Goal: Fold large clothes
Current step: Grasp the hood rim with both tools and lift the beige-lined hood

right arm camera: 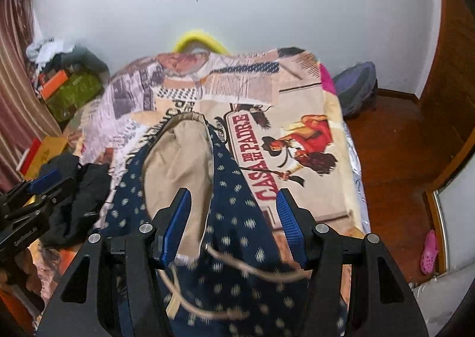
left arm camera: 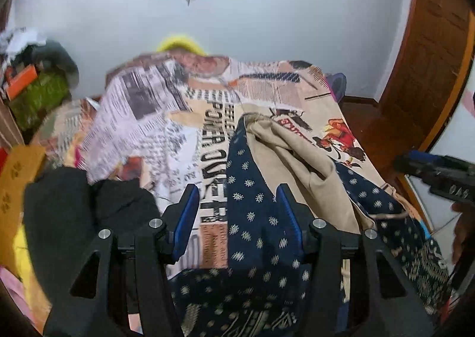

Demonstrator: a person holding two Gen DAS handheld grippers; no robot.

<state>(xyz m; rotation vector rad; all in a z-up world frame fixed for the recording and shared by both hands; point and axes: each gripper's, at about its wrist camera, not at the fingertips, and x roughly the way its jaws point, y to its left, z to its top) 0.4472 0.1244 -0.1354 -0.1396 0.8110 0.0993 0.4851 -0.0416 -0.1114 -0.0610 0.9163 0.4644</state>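
A navy patterned garment (left arm camera: 255, 230) with a beige lining (left arm camera: 285, 146) lies crumpled on a bed covered by a printed blanket (left arm camera: 213, 117). It also shows in the right wrist view (right arm camera: 237, 218), lining (right arm camera: 178, 158) up and beige drawstrings (right arm camera: 255, 273) trailing near the camera. My left gripper (left arm camera: 236, 203) is open above the navy cloth, holding nothing. My right gripper (right arm camera: 233, 206) is open above the garment, holding nothing. The right gripper shows at the right edge of the left wrist view (left arm camera: 439, 170); the left gripper shows at the left edge of the right wrist view (right arm camera: 41, 188).
A black garment (left arm camera: 89, 206) lies at the bed's left, also in the right wrist view (right arm camera: 80, 197). Boxes and clutter (right arm camera: 68, 87) stand by the curtain. A grey bag (right arm camera: 356, 87) and a pink shoe (right arm camera: 429, 253) lie on the wooden floor at the right. A yellow item (right arm camera: 199, 39) sits at the bed's head.
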